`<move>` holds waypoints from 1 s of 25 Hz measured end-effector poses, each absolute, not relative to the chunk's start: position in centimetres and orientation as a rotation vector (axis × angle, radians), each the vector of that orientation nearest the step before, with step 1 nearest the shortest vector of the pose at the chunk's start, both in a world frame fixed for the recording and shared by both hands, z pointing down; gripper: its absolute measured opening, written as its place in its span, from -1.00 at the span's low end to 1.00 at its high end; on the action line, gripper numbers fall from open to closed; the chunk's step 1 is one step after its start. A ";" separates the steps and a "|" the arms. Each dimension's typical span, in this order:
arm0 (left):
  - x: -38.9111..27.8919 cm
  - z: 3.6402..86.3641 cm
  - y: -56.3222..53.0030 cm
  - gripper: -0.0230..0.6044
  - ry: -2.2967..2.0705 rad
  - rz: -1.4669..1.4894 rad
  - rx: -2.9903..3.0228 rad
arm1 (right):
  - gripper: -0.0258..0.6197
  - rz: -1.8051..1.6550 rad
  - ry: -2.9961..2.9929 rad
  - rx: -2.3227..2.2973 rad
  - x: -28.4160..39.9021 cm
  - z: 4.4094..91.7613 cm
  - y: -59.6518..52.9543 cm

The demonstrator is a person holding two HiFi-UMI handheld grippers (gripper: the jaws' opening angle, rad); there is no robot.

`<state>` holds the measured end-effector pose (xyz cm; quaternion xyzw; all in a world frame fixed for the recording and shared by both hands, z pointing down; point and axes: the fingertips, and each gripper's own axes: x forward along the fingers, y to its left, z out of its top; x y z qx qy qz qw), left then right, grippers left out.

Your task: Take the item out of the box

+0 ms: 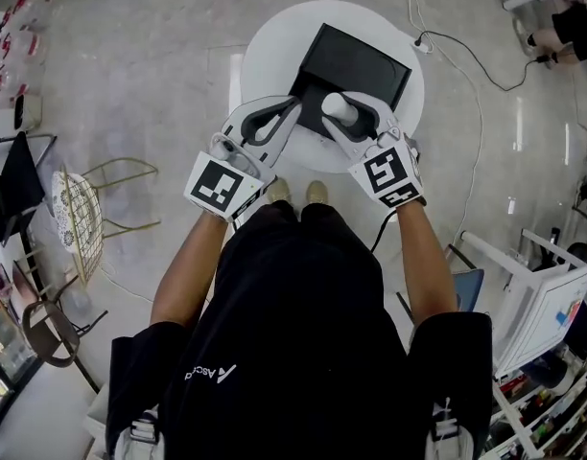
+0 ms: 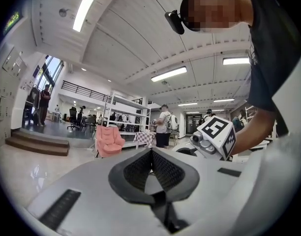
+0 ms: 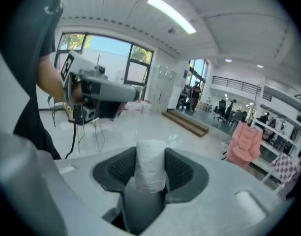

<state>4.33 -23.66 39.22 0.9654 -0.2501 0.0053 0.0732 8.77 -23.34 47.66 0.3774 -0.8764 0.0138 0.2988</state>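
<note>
A black box [image 1: 370,60] lies open on the round white table [image 1: 274,36]. My right gripper [image 1: 343,111] is raised above the box's near edge and is shut on a white paper-wrapped roll [image 1: 338,108]. In the right gripper view the roll [image 3: 150,168] stands upright between the dark pads [image 3: 177,168], pressed from both sides. My left gripper [image 1: 295,103] hovers just left of it over the box's near left corner. Its jaws meet at the tips with nothing in them, as the left gripper view [image 2: 151,151] also shows. The inside of the box looks dark and bare.
A gold wire chair [image 1: 82,209] stands on the floor to the left. A cable [image 1: 466,56] runs from the table across the floor to the right. White shelving [image 1: 543,295] sits at the lower right. The person's feet [image 1: 295,192] are at the table's near edge.
</note>
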 end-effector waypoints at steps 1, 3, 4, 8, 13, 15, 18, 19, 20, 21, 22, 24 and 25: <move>4.6 38.7 -23.4 -0.93 -0.746 0.008 2.910 | -0.36 0.040 -2.375 1.043 8.8 46.2 -23.1; 5.1 37.7 -22.9 -0.93 -0.730 -0.002 2.931 | -0.36 0.049 -2.466 1.128 9.1 43.3 -22.7; 5.2 37.1 -22.7 -0.93 -0.723 -0.014 2.940 | -0.36 0.056 -2.505 1.174 9.3 41.9 -22.5; 5.3 34.3 -21.5 -0.93 -0.692 -0.082 2.975 | -0.36 0.052 -2.678 1.324 9.9 36.5 -21.1; 6.2 31.4 -20.0 -0.93 -0.656 -0.148 3.028 | -0.36 0.000 -2.832 1.416 10.7 31.9 -18.8; 6.5 30.6 -19.3 -0.93 -0.643 -0.163 3.036 | -0.36 -0.014 -2.861 1.448 11.1 30.8 -17.9; 6.7 30.0 -18.3 -0.93 -0.623 -0.148 3.039 | -0.36 -0.020 -2.896 1.493 11.5 29.5 -16.7; 6.9 29.9 -18.0 -0.93 -0.615 -0.145 3.041 | -0.36 -0.021 -2.906 1.506 11.7 29.2 -16.3; 7.0 29.7 -17.7 -0.93 -0.608 -0.150 3.043 | -0.36 -0.021 -2.913 1.517 11.8 29.0 -16.0; 7.1 29.6 -17.5 -0.93 -0.602 -0.155 3.044 | -0.36 -0.019 -2.919 1.527 11.9 28.9 -15.7; 7.2 29.6 -17.2 -0.93 -0.595 -0.156 3.046 | -0.36 -0.017 -2.923 1.535 12.0 28.9 -15.4; 7.3 29.6 -16.7 -0.93 -0.583 -0.145 3.047 | -0.36 -0.013 -2.927 1.548 12.1 29.0 -14.8; 7.4 29.7 -16.4 -0.93 -0.577 -0.136 3.047 | -0.36 -0.014 -2.925 1.554 12.2 29.0 -14.6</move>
